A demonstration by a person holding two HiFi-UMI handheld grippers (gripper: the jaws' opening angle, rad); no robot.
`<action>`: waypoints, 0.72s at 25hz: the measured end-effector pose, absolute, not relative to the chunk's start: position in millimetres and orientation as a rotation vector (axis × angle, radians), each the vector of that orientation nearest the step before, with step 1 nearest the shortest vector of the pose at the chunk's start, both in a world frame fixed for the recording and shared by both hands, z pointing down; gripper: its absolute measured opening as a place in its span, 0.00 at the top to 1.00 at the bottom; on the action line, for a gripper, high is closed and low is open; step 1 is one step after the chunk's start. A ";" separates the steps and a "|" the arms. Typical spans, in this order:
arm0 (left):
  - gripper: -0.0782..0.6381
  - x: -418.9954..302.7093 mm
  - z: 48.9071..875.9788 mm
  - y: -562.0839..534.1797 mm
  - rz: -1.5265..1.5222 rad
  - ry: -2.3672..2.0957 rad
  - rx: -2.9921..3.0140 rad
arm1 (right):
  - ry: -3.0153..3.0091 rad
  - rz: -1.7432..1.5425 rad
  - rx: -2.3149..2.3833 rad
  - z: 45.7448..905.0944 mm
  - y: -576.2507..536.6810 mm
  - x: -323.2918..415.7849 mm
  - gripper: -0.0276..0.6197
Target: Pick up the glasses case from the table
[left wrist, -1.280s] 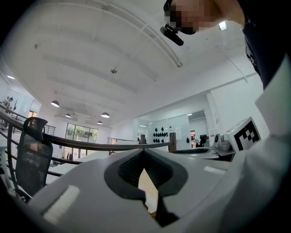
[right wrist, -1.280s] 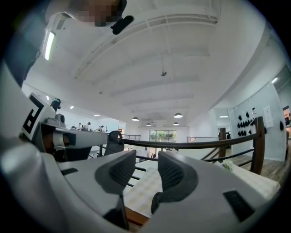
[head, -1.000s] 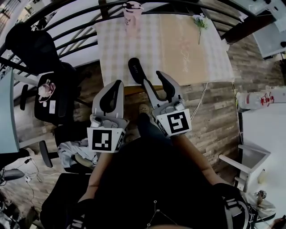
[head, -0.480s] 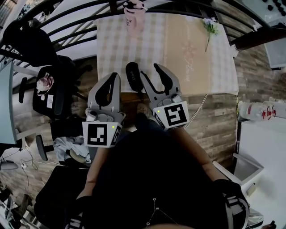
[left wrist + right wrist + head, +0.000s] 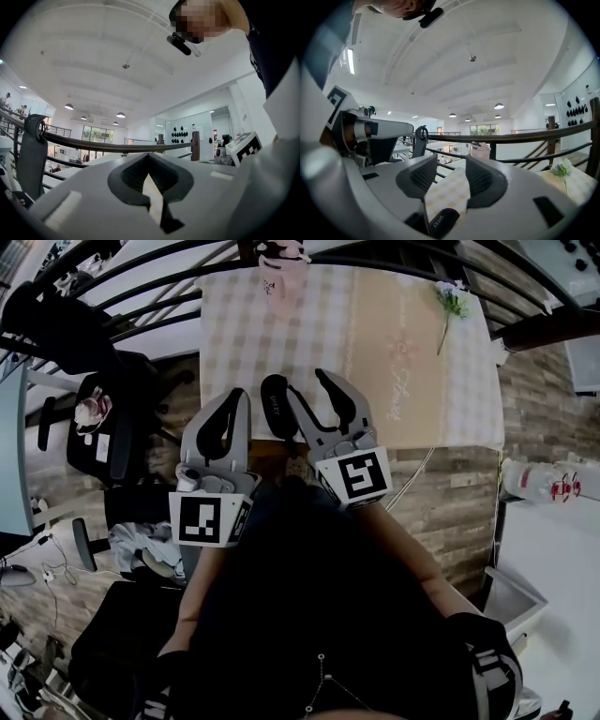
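We count one dark glasses case (image 5: 275, 407) at the near edge of one cloth-covered table (image 5: 244, 334), one pink cup (image 5: 281, 273) and one flower sprig (image 5: 450, 306) towards its far side, and two grippers. The left gripper (image 5: 239, 395) has its jaws closed on nothing just left of the case, while the right gripper (image 5: 305, 388) stands parted, the case's end showing low between its jaws with neither pad pressing it. Since a second ago both grippers have come forward to the table edge beside the case, and the right jaws have just been opening a little.
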State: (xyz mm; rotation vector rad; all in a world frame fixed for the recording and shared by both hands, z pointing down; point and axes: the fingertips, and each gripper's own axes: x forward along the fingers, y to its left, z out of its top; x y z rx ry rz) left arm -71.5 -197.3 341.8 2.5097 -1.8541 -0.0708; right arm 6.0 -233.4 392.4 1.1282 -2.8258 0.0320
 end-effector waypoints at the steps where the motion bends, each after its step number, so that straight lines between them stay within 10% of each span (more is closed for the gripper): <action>1: 0.87 -72.6 344.0 -199.2 -0.067 -1.851 2.505 | -2.820 0.051 1.124 396.0 -234.1 4.6 0.72; 18: 0.87 -94.3 405.5 -239.1 0.110 -1.617 2.507 | -2.621 0.233 1.092 475.5 -244.3 -24.9 0.70</action>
